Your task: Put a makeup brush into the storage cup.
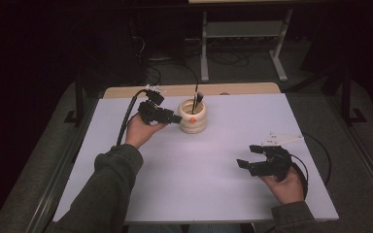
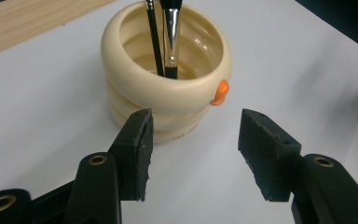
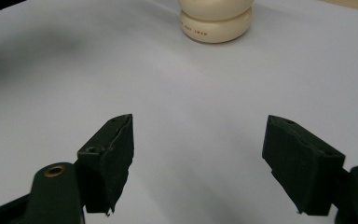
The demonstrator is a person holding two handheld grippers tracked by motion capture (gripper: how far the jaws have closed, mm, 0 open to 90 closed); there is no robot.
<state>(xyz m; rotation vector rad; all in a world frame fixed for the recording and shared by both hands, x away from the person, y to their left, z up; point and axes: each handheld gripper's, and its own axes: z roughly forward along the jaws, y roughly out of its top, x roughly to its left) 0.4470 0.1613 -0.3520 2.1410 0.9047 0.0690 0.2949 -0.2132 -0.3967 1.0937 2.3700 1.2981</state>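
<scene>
We read this as lab or recording room, not home. White sheet [image 1: 233,160] laid over wooden table [image 1: 184,90], metal rails [image 1: 63,165] running along both sides. Grey carpet [image 1: 340,121] underfoot, cables [image 1: 223,58] loose on floor behind. Grey metal stand [image 1: 243,34] at back, its feet splayed on carpet. Surroundings dark, light falling on table alone. Lone prop, cream pot [image 1: 193,116] with brushes [image 1: 196,99], sits on sheet. We see person's hands wearing cabled grippers, left gripper [image 1: 174,118] and right gripper [image 1: 248,156].

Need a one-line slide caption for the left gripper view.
Open left gripper faces a cream ribbed holder containing two brushes on a white table.
</scene>
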